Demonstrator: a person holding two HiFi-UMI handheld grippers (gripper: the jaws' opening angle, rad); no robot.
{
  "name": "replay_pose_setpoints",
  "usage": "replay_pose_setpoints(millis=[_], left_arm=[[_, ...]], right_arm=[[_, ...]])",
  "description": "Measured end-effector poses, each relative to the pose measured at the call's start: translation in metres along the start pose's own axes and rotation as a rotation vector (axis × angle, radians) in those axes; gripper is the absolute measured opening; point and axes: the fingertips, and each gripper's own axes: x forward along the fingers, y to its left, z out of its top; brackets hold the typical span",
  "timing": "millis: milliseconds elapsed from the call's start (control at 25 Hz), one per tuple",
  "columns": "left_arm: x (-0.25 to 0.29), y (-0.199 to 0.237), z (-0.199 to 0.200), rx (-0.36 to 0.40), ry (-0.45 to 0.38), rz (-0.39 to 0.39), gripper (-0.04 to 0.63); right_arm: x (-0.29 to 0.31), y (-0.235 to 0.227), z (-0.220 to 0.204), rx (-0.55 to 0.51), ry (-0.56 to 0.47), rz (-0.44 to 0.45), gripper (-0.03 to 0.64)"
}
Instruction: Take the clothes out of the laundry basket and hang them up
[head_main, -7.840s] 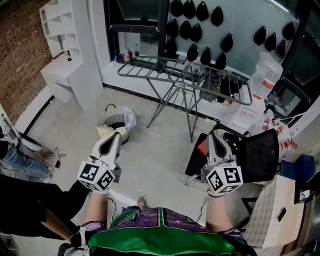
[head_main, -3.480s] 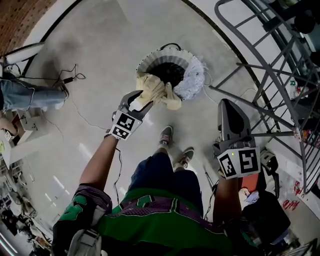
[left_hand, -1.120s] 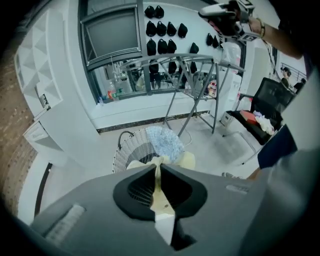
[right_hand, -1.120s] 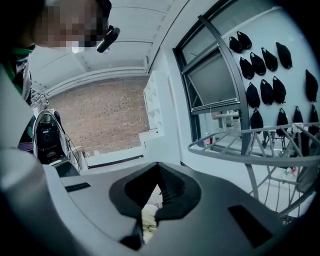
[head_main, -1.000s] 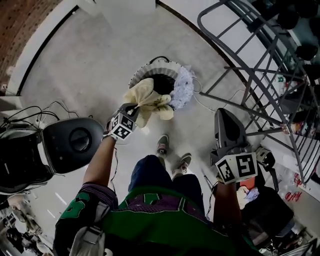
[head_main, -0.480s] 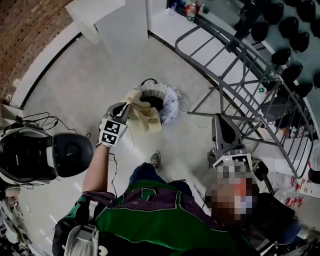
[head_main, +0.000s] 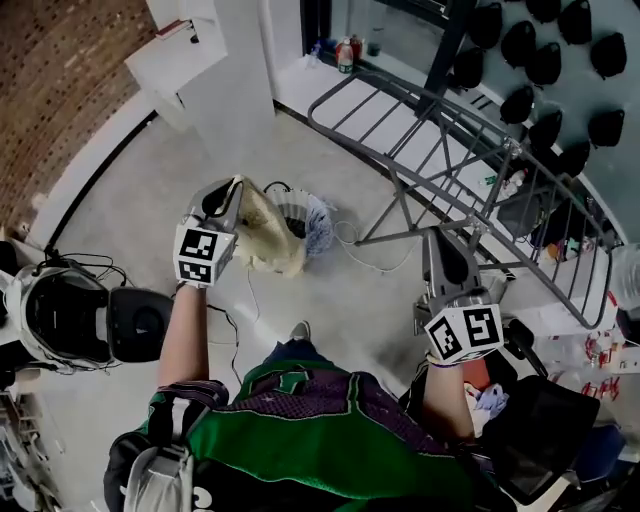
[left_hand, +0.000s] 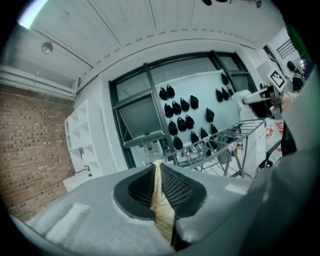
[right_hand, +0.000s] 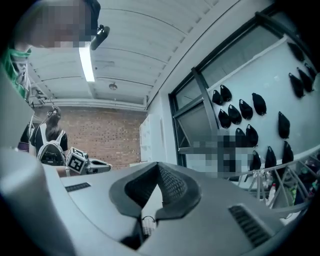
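Raised since a second ago, the left hand-held gripper (head_main: 231, 185) has carried the cream garment (head_main: 264, 236) up from the rim of the laundry basket (head_main: 312, 214), and the right hand-held gripper (head_main: 441, 236) has come closer to the drying rack (head_main: 470, 150).

Across the upper right of the head view, the grey metal drying rack stands unfolded on the pale floor (head_main: 130, 200), its bars bare. A white shelf unit (head_main: 215, 70) stands at the top left, just beyond the rack's far end. The laundry basket, white with a crumpled liner, sits on the floor beside the rack's legs.

The cream garment hangs in a loose fold from the left hand-held gripper and covers the basket's left rim as the head view sees it; whether its hem still touches the basket cannot be told. The left gripper view shows this hand-held gripper (left_hand: 156, 166) clenched on a strip of the cloth (left_hand: 163, 212), which runs down between the pads. The right gripper view shows the right hand-held gripper (right_hand: 159, 168) clenched with nothing in it.
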Motion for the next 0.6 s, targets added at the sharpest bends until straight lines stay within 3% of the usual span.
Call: replay_pose_setpoints(millis=[280, 600], left_arm=[[-0.027, -0.029, 0.126, -0.113, -0.209, -0.052, 0.031], [-0.030, -0.080, 0.238, -0.193, -0.412, -0.180, 0.031]], right_arm=[[-0.059, -0.019, 0.043, -0.031, -0.094, -0.041, 0.000], [-0.115, -0.057, 0.067, -0.058, -0.154, -0.157, 0.000]])
